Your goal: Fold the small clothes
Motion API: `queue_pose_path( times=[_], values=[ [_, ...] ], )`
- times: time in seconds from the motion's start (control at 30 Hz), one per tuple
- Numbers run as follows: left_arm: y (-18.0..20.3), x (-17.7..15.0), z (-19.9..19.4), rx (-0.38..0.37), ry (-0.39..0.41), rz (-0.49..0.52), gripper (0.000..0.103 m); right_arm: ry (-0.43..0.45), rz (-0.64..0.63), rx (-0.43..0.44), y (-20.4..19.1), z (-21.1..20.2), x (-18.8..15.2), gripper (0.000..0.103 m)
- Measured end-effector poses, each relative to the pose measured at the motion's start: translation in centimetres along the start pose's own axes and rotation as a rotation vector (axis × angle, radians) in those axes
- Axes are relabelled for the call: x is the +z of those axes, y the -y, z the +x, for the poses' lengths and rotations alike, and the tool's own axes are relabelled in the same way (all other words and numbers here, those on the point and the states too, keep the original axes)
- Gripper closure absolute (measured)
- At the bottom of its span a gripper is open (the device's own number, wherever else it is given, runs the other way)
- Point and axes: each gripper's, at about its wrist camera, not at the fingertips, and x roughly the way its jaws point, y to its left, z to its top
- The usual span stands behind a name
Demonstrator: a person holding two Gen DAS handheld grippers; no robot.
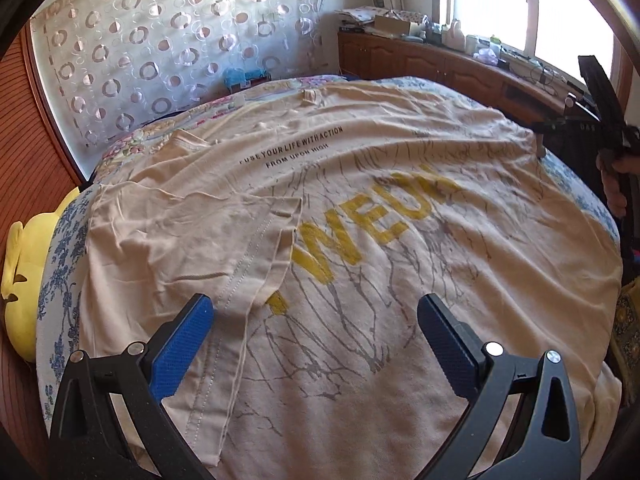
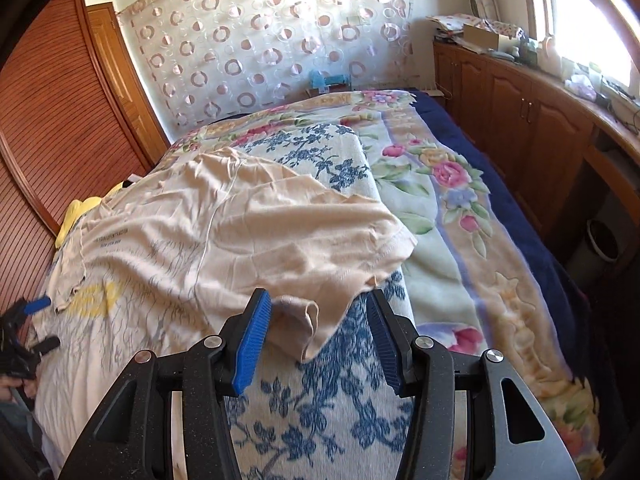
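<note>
Beige T-shirt (image 1: 360,208) lies flat on the blue-floral cover (image 2: 320,408). Left gripper (image 1: 316,320) hovers wide open, empty, over its near left part, the folded-in sleeve (image 1: 180,240) just left. Right gripper (image 2: 316,320), half open, straddles the unfolded right sleeve (image 2: 304,320), pads not pressing; it's nearer that one.

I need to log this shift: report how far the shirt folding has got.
Done: the beige printed cotton T-shirt lies spread on the blue-floral bed cover, its left sleeve already folded inward. In hand: nothing gripped; the left gripper is open above the shirt, and the right gripper is open around the other sleeve. Left: that sleeve's fold and the body folds.
</note>
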Motion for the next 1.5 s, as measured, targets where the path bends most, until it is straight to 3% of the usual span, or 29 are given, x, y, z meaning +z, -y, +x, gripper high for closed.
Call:
queue_pose_path(
  times=[0.07, 0.3, 0.47, 0.57, 0.67, 0.73, 0.93, 1.07, 1.23, 1.27, 1.3, 1.37, 1.5],
  values=[
    [0.3, -0.1, 0.7, -0.004, -0.038, 0.006, 0.0, -0.004, 0.021, -0.001, 0.1, 0.6, 0.4, 0.051],
    [-0.1, -0.2, 0.8, -0.035, -0.048, -0.019, 0.0, -0.053, 0.017, -0.061, -0.4, 2.4, 1.3, 0.051],
    [-0.2, -0.1, 0.8, -0.034, -0.048, -0.019, 0.0, -0.077, -0.071, -0.099, -1.7, 3.3, 1.9, 0.051],
    [-0.2, -0.1, 0.8, -0.035, -0.048, -0.019, 0.0, -0.075, -0.129, -0.144, -2.6, 3.5, 1.9, 0.066],
    [-0.2, -0.1, 0.8, -0.034, -0.048, -0.019, 0.0, -0.078, -0.148, -0.135, -3.0, 3.4, 2.0, 0.095],
    [-0.2, -0.1, 0.9, -0.035, -0.048, -0.019, 0.0, -0.071, -0.153, -0.11, -3.1, 3.3, 2.1, 0.098],
    [-0.2, -0.1, 0.8, -0.035, -0.048, -0.019, 0.0, 0.036, -0.186, 0.015, -6.2, 0.0, 3.1, 0.098],
    [-0.3, -0.1, 0.8, -0.035, -0.047, -0.019, 0.0, 0.093, -0.288, 0.135, -11.8, -2.7, 3.7, 0.098],
    [-0.2, -0.1, 0.8, -0.035, -0.047, -0.019, 0.0, 0.095, -0.383, 0.295, -17.7, -4.4, 3.1, 0.098],
    [-0.2, -0.1, 0.8, -0.035, -0.047, -0.02, 0.0, 0.089, -0.4, 0.299, -18.4, -4.5, 2.9, 0.091],
    [-0.2, -0.1, 0.8, -0.035, -0.047, -0.02, 0.0, 0.087, -0.414, 0.293, -18.8, -4.5, 2.7, 0.076],
    [-0.3, -0.1, 0.8, -0.035, -0.047, -0.02, 0.0, 0.093, -0.423, 0.28, -18.6, -4.4, 2.4, 0.059],
    [-0.2, -0.1, 0.8, -0.035, -0.047, -0.02, 0.0, 0.063, -0.396, 0.221, -16.8, -3.8, 1.6, 0.059]
  ],
)
